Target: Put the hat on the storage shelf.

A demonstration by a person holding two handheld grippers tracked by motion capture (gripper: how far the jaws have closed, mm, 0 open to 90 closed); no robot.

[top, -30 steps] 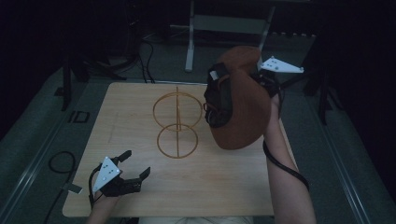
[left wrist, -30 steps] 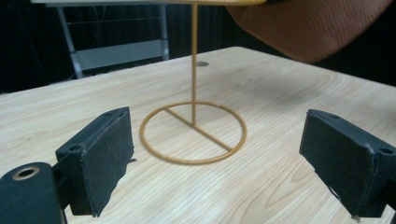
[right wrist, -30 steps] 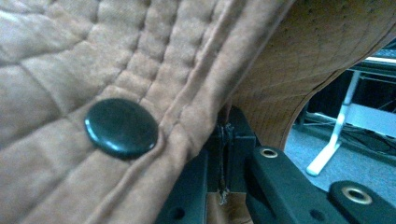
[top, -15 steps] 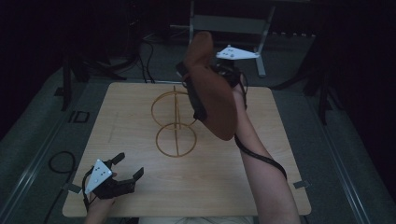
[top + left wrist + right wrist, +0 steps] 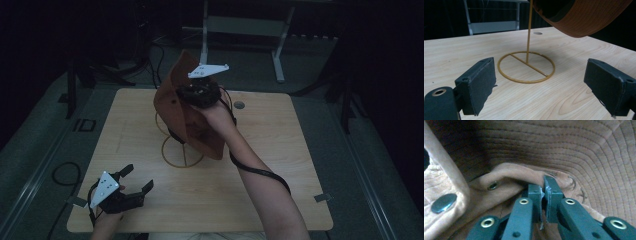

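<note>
- We hold the right gripper (image 5: 186,102) raised over the middle of the tabletop (image 5: 280,150), towards its far edge; in the right gripper view its jaws are pressed together, pinching a fold of the brown hat (image 5: 584,157)
- The brown hat hangs tilted from that gripper in the high view, its brim spreading down towards the near edge; it covers the upper part of the gold wire stand (image 5: 182,152)
- The gold wire stand rests on the tabletop near its centre, slightly left; in the left gripper view we see its round base ring with a crossbar and a thin upright rod, the hat's stitched brim above it
- Our left gripper (image 5: 134,181) sits low at the near left corner of the tabletop; its jaws are spread wide with nothing between them, pointing towards the stand's base
</note>
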